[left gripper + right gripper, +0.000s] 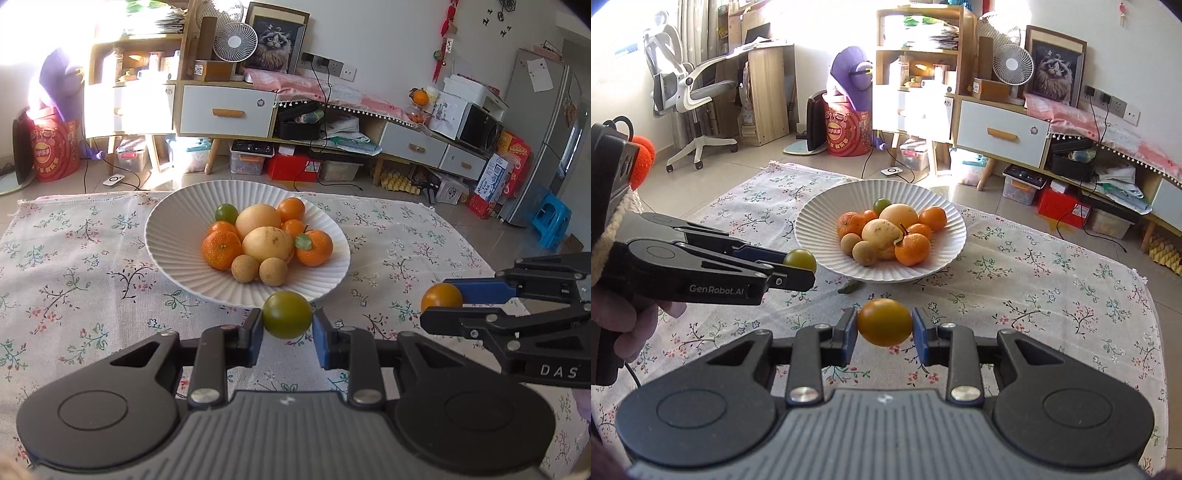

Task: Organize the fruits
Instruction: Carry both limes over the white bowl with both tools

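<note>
We see two claws held above a counter (92,236) covered with a flowered cloth (1034,280). The left claw (287,325) is closed on a small green tomato (287,314), its blue pads pressing the fruit from both sides, and it hovers just on the near side of a white ribbed plate (177,236). The right claw (884,326) is closed in the same way on a small orange tomato (884,322), clear of the cloth and to the right of the left claw. In the left claw's view the right claw comes in from the right edge, with its orange fruit near the plate's right rim. The plate sits toward the far middle of the counter and holds a heap of fruit: two pale yellow round fruits (266,243) in the centre, tangerines (221,249) on the left and right, two small tan round fruits (273,271) at the near edge, and one more green tomato (226,213) at the far left. A small dark green scrap (851,287) lies on the cloth just near the plate; it may be a leaf or stem, though we cannot tell for sure. A hand (624,325) grips the left claw's handle.
</note>
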`<state>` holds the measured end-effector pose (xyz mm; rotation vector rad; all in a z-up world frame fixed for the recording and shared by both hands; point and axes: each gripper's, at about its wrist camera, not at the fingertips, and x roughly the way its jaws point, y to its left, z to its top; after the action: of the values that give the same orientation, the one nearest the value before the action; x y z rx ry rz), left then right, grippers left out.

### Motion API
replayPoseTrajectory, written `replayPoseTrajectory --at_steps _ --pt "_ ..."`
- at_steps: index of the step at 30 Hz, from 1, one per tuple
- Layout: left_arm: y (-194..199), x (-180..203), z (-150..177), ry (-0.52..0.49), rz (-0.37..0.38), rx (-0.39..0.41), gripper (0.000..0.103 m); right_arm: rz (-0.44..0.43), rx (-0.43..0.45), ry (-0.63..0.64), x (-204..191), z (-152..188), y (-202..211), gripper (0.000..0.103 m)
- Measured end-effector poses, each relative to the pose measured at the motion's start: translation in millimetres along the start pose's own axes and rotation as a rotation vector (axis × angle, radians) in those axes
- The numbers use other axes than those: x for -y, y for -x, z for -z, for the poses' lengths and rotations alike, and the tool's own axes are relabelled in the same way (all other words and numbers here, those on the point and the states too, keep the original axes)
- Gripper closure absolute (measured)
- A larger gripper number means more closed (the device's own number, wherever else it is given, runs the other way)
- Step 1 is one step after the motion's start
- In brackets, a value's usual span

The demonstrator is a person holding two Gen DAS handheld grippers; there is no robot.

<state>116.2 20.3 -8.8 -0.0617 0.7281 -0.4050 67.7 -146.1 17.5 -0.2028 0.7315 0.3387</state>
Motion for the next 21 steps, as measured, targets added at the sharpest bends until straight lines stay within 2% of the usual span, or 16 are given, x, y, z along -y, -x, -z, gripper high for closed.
replayPoseTrajectory --at_steps 21 --pt "-25.6 -21.8 -28.6 0.01 -0.06 -0.059 0.103 0.025 -0.008 -0.104 -1.3 -31.7 -53.5 0.074"
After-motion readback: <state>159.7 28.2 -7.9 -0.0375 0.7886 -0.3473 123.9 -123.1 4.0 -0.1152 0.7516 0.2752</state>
